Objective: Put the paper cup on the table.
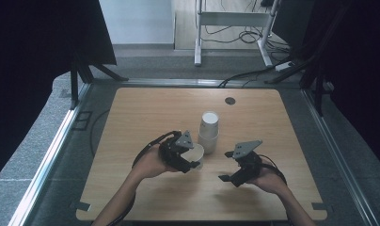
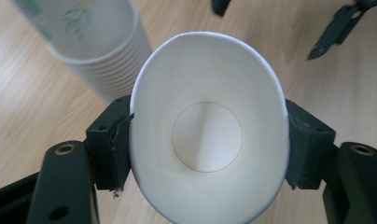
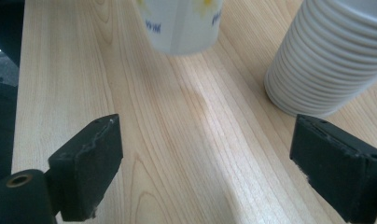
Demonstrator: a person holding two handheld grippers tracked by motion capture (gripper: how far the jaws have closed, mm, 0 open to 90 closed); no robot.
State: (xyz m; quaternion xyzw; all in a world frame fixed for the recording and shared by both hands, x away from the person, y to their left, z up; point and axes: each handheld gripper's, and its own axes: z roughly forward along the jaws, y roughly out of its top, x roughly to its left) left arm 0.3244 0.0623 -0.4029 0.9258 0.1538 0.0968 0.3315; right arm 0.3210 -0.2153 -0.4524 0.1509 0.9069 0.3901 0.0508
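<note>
The wooden worktop (image 1: 146, 113) lies in front of me, pale grain, with a small dark round cap (image 1: 230, 100) set into it near the far edge. Near its middle stands the stack of paper cups (image 1: 209, 130), upside down, with the rims piled in tight rings at the bottom; in my left tongs' view the stack (image 2: 91, 46) rises just behind the cup I hold, and in my right tongs' view its ringed rims (image 3: 324, 60) sit on the wood at the upper right. My left tongs (image 1: 187, 157) are just beside the stack on its near left, and they are clamped on a single paper cup (image 1: 195, 151): the two black jaws press on opposite sides of the cup (image 2: 207, 135) near its rim and squeeze its mouth into an oval, so that I look straight down into it to the round bottom. In my right tongs' view the printed side of that cup (image 3: 184, 23) hangs at the top, above the bare wood. My right tongs (image 1: 230, 165) are well to the right of the held cup and near the stack, held above the worktop; their jaws stand wide apart, with only bare wood between them.
</note>
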